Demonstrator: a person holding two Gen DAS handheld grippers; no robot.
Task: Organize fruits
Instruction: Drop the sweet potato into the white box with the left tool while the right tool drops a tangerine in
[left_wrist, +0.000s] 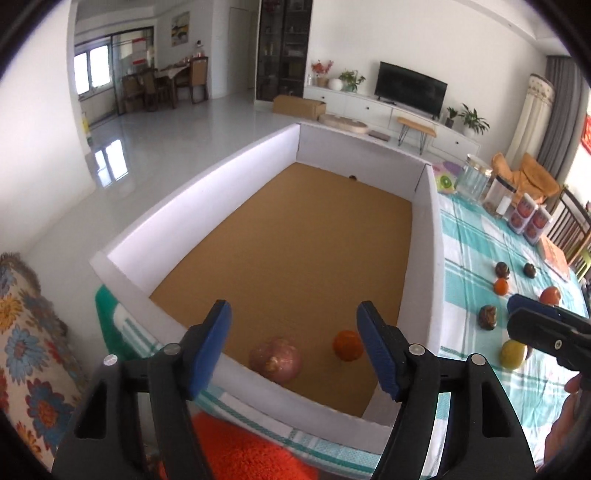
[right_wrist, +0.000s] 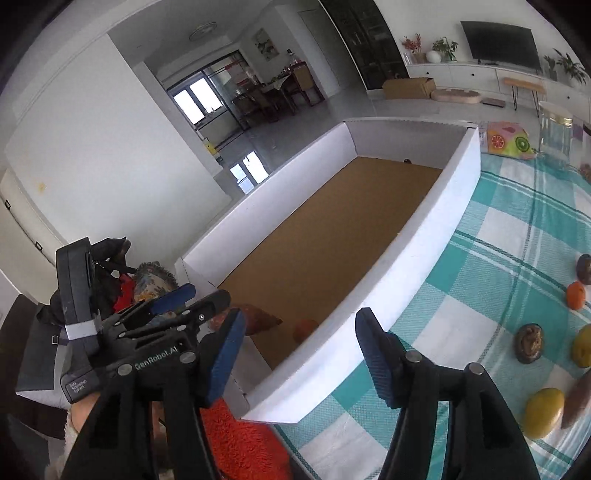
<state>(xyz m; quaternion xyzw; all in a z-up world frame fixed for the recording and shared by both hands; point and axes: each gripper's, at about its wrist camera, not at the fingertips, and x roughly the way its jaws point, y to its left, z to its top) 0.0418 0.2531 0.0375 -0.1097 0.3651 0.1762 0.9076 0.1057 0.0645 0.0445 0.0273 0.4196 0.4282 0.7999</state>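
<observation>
**Two fruits boxed, the rest waiting on the cloth**

Inside the large white-walled box with a brown cardboard floor (left_wrist: 177, 229), near its front wall: one pinkish round pomegranate-like fruit (left_wrist: 275, 362) and one small orange citrus fruit (left_wrist: 347, 345), close together, not touching.

Outside, on the teal-and-white checked tablecloth (right_wrist: 480, 258) to the right of the box: a yellow round fruit (right_wrist: 545, 411), a second yellow fruit (right_wrist: 583, 350), a brown knobbly fruit (right_wrist: 529, 343), a loose orange fruit (right_wrist: 576, 295), another dark round fruit (right_wrist: 585, 269). All well apart from the box wall.

Left gripper (left_wrist: 293, 347), blue pads: jaws apart, nothing between them, poised over the box's front corner. Right gripper (right_wrist: 299, 360): jaws also apart and empty, over the box's right wall.

Risks, as judged:
- Round fruits may roll when nudged by one pad before the other lands.
- The two grippers sit close; reaching together could make them collide.
- A fruit carried low could clip the right wall.
- The glass jar (left_wrist: 472, 179) and the small plastic containers (left_wrist: 528, 221) at the cloth's far end could be hit on a wide sweep.
</observation>
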